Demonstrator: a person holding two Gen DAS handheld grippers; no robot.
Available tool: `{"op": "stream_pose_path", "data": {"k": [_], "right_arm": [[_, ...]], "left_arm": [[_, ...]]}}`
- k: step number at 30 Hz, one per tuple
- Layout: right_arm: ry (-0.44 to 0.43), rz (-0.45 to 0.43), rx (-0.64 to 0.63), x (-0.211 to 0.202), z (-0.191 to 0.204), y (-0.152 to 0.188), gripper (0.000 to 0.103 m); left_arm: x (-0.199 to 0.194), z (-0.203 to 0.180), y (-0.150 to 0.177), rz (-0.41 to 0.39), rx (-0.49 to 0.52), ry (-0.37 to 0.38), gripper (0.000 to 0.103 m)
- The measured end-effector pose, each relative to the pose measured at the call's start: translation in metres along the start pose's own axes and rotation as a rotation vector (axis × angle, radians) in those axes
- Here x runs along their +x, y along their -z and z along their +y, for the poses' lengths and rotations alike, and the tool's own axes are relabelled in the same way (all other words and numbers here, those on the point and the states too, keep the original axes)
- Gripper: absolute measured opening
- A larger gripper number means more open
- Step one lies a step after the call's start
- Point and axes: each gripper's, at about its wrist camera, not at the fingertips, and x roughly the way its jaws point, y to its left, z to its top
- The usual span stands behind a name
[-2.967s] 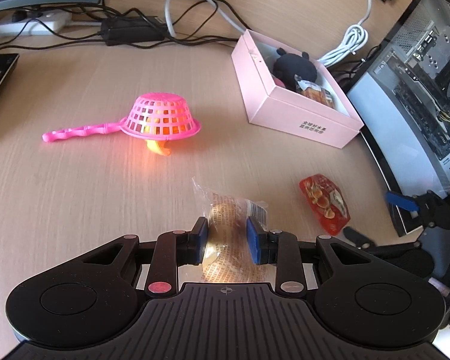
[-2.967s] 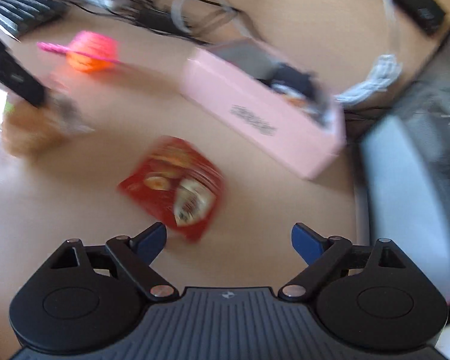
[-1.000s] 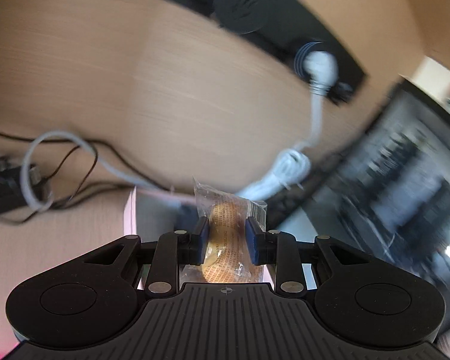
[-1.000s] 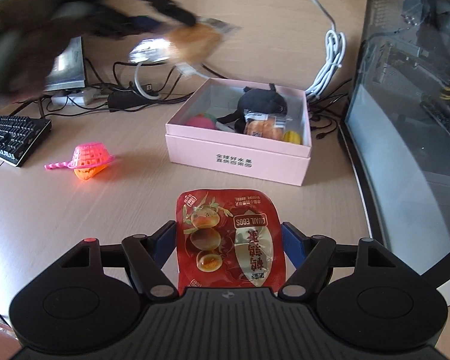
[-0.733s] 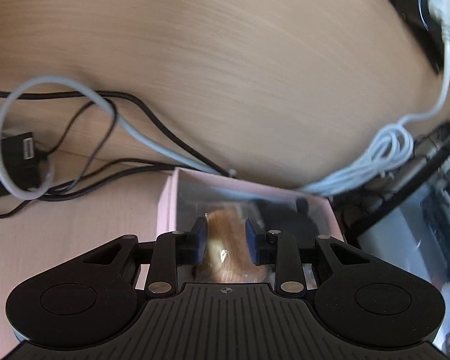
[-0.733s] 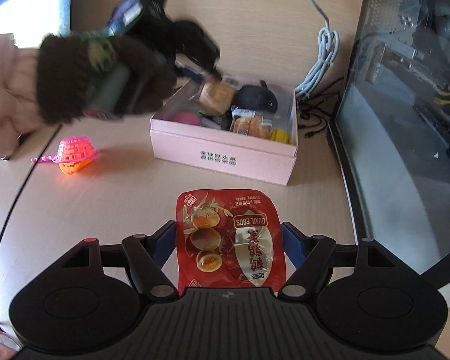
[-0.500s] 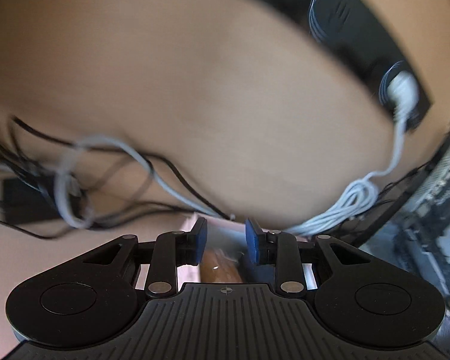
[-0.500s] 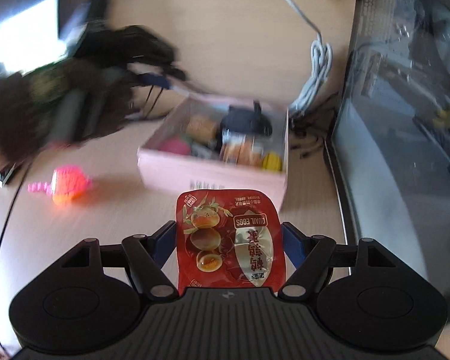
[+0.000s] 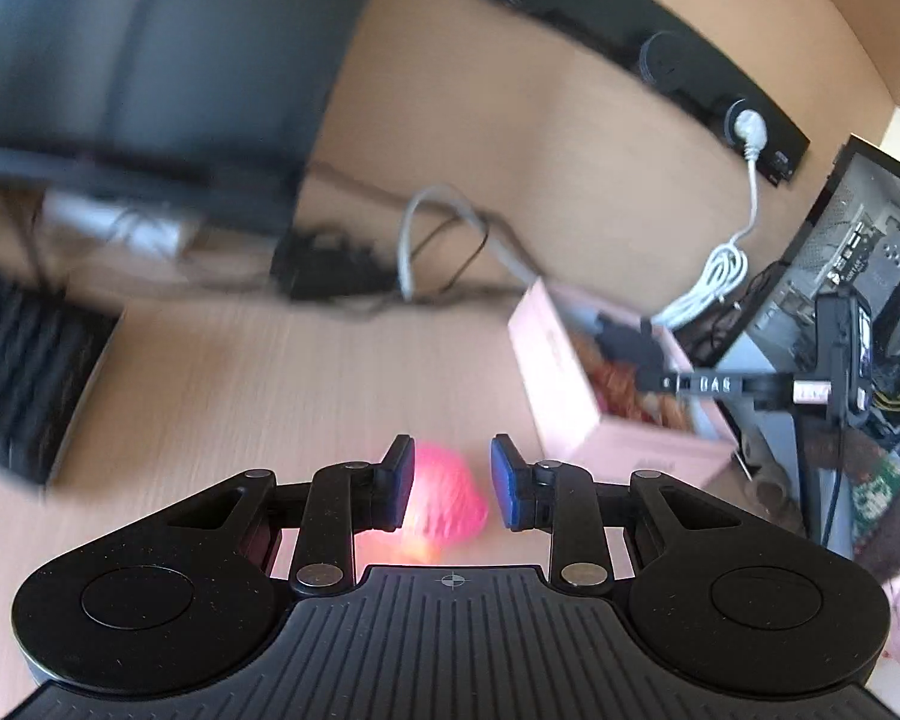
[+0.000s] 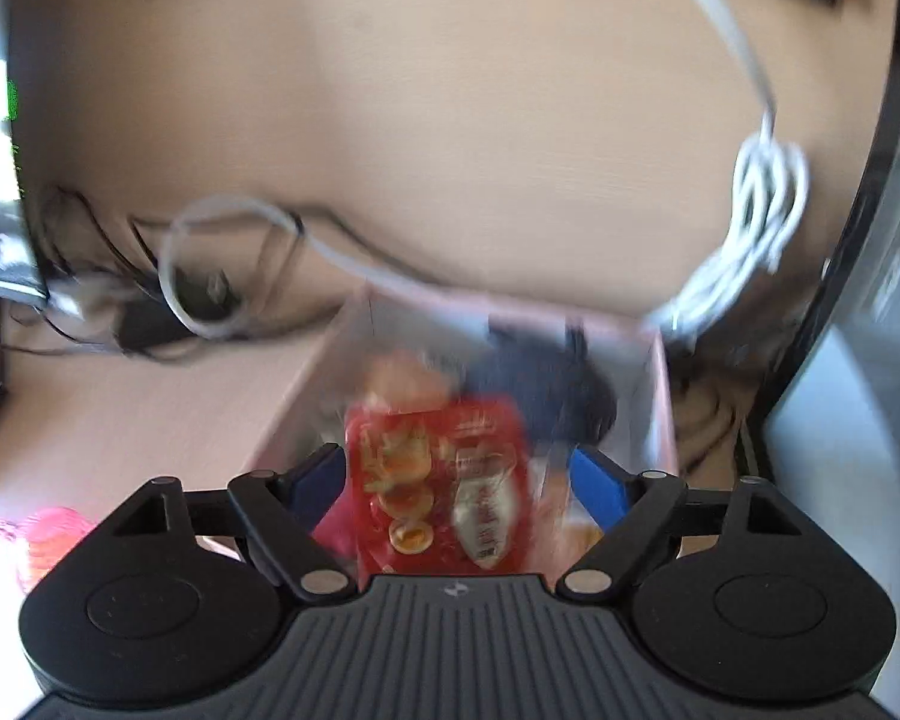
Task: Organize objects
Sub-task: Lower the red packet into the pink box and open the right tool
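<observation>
Two grippers on the go here, and both views are pretty smeared, so take the details loosely. The right gripper (image 10: 456, 480) has its jaws spread fairly wide with a red snack packet (image 10: 444, 492) sitting between them; the blue pads look just beside its edges, and I honestly can't tell if they're pinching it or if it's already loose. That packet hangs right over the open pink box (image 10: 657, 384), with a black plush toy (image 10: 546, 384) just ahead of the jaws inside it. The packet looks like light, crinkly foil, slick and floppy, so I'd guess the side seams are the place to hold it, not the puffy middle. The left gripper (image 9: 452, 480) has its jaws narrowly parted and empty, and a pink strainer (image 9: 444, 510) shows down between them on the tabletop, with something orange glowing under it. Looks like thin, light, stiff plastic mesh, so the rim or handle is probably the safe grab. The tabletop is pale wood grain; ahead of the left jaws there's a cable tangle (image 9: 438, 240), a keyboard (image 9: 24, 372) off to their left, and an open PC case (image 9: 870, 300) to their right.
</observation>
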Motion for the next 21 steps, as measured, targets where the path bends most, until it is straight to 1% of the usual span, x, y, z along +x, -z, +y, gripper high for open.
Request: {"op": "stream_pose_path", "data": {"k": [3, 4, 6, 7, 9, 12, 14, 16, 19, 21], "right_arm": [[-0.016, 0.014, 0.014, -0.001, 0.008, 0.009, 0.088], [-0.019, 0.014, 0.015, -0.004, 0.012, 0.012, 0.088], [-0.017, 0.005, -0.004, -0.013, 0.020, 0.019, 0.089], [-0.015, -0.005, -0.018, -0.019, 0.026, 0.024, 0.094], [-0.012, -0.023, -0.037, -0.031, 0.036, 0.036, 0.103], [-0.023, -0.016, -0.057, -0.045, 0.050, 0.054, 0.103], [-0.016, -0.003, -0.076, -0.050, 0.059, 0.068, 0.103], [-0.007, 0.015, -0.082, -0.055, 0.066, 0.082, 0.103], [-0.004, 0.039, -0.081, -0.062, 0.072, 0.098, 0.103], [0.003, 0.040, -0.087, -0.068, 0.076, 0.106, 0.103]], "left_arm": [[-0.007, 0.013, 0.022, 0.001, 0.011, -0.034, 0.031], [-0.007, 0.014, 0.026, 0.012, 0.039, -0.041, 0.031], [-0.001, 0.011, 0.034, 0.044, 0.134, -0.077, 0.031], [0.002, 0.009, 0.037, 0.061, 0.181, -0.088, 0.031], [0.006, 0.007, 0.043, 0.091, 0.230, -0.070, 0.031], [0.015, 0.002, 0.046, 0.112, 0.254, -0.033, 0.031], [0.018, -0.001, 0.046, 0.116, 0.267, -0.014, 0.031], [0.019, -0.003, 0.046, 0.112, 0.300, 0.003, 0.031], [0.020, -0.006, 0.048, 0.119, 0.385, -0.005, 0.031], [0.020, -0.005, 0.047, 0.129, 0.415, -0.006, 0.031]]}}
